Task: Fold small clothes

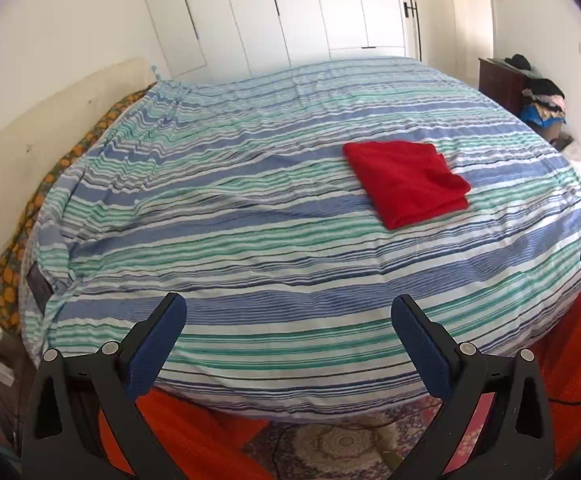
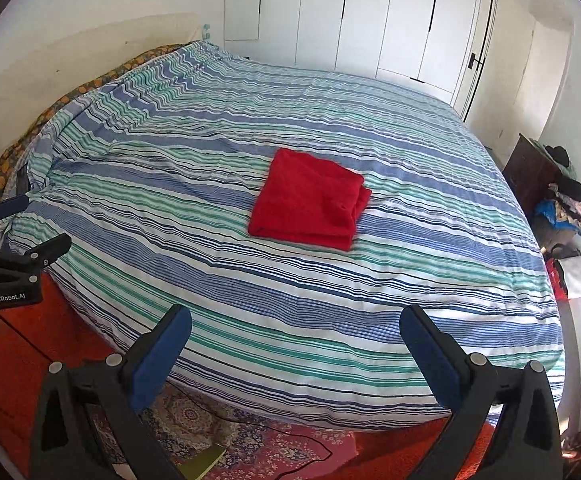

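Striped bedspread (image 1: pixel 250 240), wrinkled; folded red cloth (image 1: pixel 406 182) square, flat, soft.

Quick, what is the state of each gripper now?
Left gripper: open, holding nothing.
Right gripper: open, holding nothing.

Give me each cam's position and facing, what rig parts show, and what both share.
Left wrist: on the left gripper, over the bed's near edge, angled down at the striped bed; own open fingers show, right gripper at the right edge.
Right wrist: on the right gripper, same edge, angled down; own open fingers, left gripper at the left edge.
Shared: folded red cloth lying untouched, bed, white wardrobe.
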Motion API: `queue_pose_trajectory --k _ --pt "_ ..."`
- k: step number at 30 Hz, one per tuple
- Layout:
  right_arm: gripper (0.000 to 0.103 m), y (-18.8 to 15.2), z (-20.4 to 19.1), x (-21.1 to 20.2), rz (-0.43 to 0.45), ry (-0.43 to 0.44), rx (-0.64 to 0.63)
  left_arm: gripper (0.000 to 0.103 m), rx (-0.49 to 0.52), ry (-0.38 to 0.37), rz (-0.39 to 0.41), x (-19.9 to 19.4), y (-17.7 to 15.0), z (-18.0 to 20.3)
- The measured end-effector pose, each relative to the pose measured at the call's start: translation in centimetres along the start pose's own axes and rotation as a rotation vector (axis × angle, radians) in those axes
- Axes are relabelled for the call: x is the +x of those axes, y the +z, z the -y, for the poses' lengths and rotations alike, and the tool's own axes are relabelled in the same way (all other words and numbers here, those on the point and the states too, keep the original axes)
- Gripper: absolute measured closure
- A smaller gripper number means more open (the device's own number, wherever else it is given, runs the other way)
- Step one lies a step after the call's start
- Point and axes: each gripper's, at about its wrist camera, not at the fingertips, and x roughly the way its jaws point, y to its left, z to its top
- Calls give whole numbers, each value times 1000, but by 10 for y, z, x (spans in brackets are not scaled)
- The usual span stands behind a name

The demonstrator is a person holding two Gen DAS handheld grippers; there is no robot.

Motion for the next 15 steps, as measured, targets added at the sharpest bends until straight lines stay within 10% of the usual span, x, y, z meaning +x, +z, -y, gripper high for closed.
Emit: queue_pose_trajectory --k 5,15 --pt "0 0 -22 -12 -54 85 -40 1 10 -41 -37 0 -8 6" --pt "0 -7 -17 -2 -81 -48 -22 1 24 -73 -154 2 -11 28"
